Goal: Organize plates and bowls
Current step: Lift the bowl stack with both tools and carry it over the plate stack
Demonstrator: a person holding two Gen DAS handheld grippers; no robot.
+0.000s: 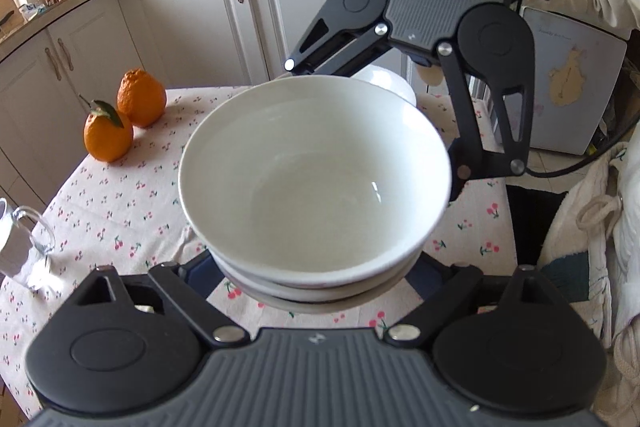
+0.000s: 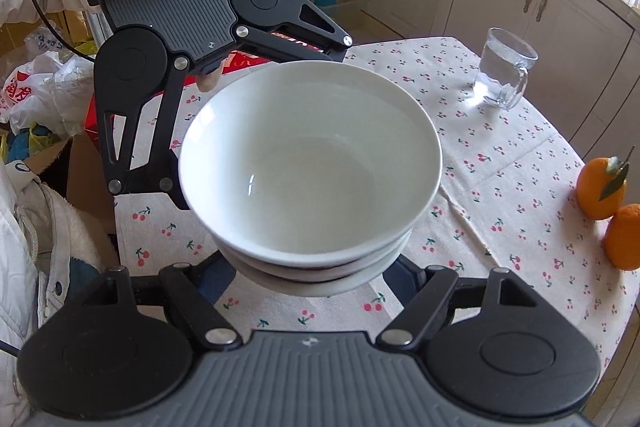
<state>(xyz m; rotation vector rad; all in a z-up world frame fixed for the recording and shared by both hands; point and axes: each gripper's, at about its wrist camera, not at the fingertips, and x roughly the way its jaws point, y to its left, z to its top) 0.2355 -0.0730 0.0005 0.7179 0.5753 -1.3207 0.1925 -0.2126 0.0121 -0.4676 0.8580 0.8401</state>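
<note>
Left tongs [image 1: 316,279] and right tongs [image 2: 316,267] clamped on opposite sides of stacked bowls [image 1: 316,187], held above the counter [image 1: 100,219]. Could tip or slip if one side lifts faster or loosens, likely dropping them.

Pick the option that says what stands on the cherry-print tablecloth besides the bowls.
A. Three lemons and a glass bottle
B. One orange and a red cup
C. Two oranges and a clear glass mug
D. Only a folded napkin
C: in the right wrist view two round oranges sit at the table's right edge and a clear glass mug with a handle stands farther back on the cherry-print tablecloth, behind the stacked white ceramic bowls.
</note>
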